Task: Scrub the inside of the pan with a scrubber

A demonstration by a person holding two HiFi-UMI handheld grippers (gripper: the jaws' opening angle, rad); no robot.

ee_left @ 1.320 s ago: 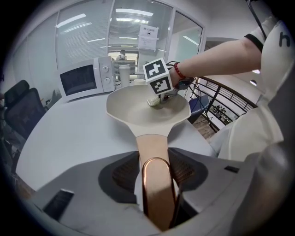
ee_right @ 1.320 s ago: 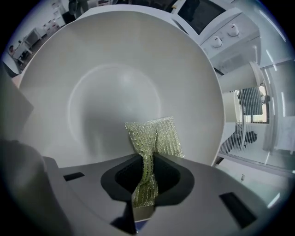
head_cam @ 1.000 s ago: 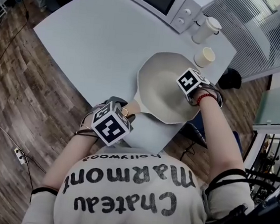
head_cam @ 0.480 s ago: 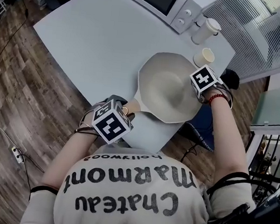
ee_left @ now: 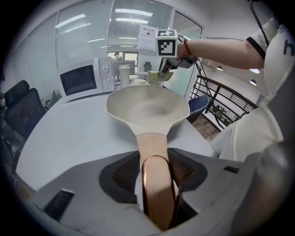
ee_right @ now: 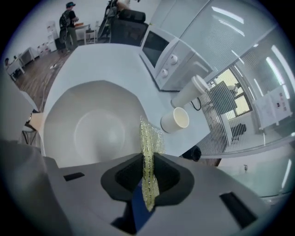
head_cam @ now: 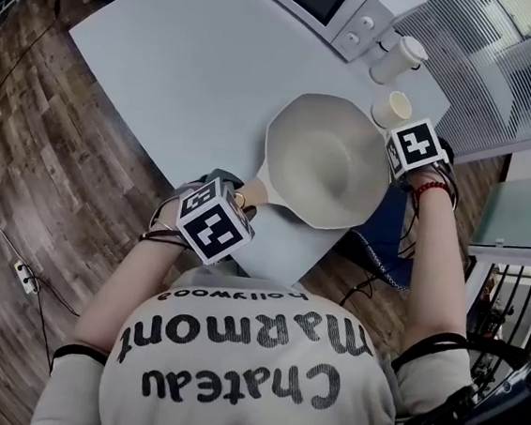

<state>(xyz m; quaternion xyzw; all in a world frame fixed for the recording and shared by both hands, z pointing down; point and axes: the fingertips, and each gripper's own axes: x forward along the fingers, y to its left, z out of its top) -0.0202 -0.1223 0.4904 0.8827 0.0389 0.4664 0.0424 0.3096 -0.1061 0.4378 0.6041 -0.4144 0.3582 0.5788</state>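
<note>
- Desk (head_cam: 168, 65) edge runs close beneath both tongs; a hard push could slide things off.
- Pan (head_cam: 323, 161) lies ahead of left tongs (ee_left: 154, 175), which clamp its handle (ee_left: 152, 147); a weak clamp lets it swivel.
- Cup (ee_right: 175, 120) stands just beyond right tongs (ee_right: 147, 179); a wide stroke may topple it.
- Scrubber (ee_right: 148, 138), pinched edge-on in right tongs above the pan's rim, may fold or slip when pressed.

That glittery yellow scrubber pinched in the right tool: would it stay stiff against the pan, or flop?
Probably soft: the scrubber looks like thin mesh, squeezed flat in the right tool. It would likely bend against the pan. It seems light: its free end stands up unsupported.
</note>
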